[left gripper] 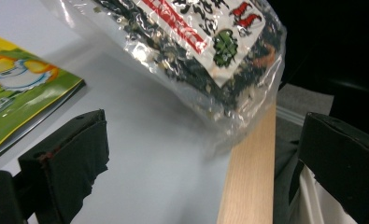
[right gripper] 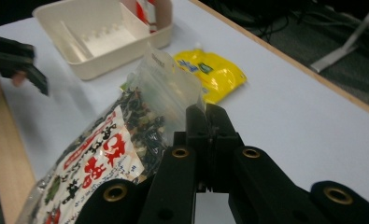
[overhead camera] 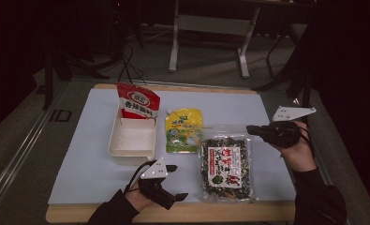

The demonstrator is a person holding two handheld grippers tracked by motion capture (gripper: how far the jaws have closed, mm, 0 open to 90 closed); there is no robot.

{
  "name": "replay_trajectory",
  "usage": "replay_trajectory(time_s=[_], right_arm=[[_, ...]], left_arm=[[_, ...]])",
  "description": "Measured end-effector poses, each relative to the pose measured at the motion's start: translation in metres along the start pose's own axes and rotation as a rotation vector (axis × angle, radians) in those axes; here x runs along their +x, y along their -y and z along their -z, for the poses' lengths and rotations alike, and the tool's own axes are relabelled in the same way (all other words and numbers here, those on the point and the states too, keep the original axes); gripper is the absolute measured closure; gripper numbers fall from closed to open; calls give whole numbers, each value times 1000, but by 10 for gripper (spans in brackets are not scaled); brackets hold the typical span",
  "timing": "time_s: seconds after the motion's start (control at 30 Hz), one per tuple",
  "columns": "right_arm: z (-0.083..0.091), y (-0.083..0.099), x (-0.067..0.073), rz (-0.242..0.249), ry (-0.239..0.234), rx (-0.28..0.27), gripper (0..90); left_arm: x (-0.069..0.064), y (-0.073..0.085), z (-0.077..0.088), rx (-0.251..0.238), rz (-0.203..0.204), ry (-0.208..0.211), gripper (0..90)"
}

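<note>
Plainly, the right gripper [right gripper: 209, 122] is clenched on the clear top edge of the seaweed-mix bag [overhead camera: 226, 165], which lies at four o'clock from the white tray [overhead camera: 132, 138], near the table's front edge. Slick film could slip out or tear. The left gripper [left gripper: 196, 154] stands released, nothing between its jaws.

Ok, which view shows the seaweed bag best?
The high view: the whole seaweed bag shows, lying flat near the table's front edge, label readable. The right gripper view shows it at a slant behind the shut jaws, its clear top corner raised. The left gripper view shows just its lower end by the wooden edge.
</note>
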State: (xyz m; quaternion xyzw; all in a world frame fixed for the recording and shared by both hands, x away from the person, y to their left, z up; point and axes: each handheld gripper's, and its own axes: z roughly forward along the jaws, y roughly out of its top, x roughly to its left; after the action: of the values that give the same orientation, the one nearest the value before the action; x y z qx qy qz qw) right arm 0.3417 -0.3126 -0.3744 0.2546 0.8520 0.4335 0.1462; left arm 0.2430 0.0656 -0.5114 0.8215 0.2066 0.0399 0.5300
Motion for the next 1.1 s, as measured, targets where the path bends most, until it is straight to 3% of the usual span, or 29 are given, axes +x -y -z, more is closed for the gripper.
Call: replay_trajectory(time_s=[0.23,0.47,0.7,0.8,0.83,0.9,1.07,1.1], right_arm=[[8,-16,21,68,-24,-27,898],[15,-28,41,123,-57,-59,899],[23,-41,63,190,-99,-93,899],[24,-44,68,208,-104,-97,899],[25,-45,71,212,-110,-97,899],[26,-49,77,231,-122,-101,899],[30,-54,84,253,-133,-109,899],[31,-56,86,259,-137,-113,899]], left_arm=[[6,-2,-13,-10,25,13,32],[10,-8,-25,-18,23,21,34],[12,-13,-35,-46,53,77,94],[12,-12,-38,-60,51,105,221],[11,-12,-38,-64,40,125,221],[10,-13,-38,-73,14,158,382],[7,-16,-32,-87,-11,205,556],[4,-19,-28,-101,-11,230,594]])
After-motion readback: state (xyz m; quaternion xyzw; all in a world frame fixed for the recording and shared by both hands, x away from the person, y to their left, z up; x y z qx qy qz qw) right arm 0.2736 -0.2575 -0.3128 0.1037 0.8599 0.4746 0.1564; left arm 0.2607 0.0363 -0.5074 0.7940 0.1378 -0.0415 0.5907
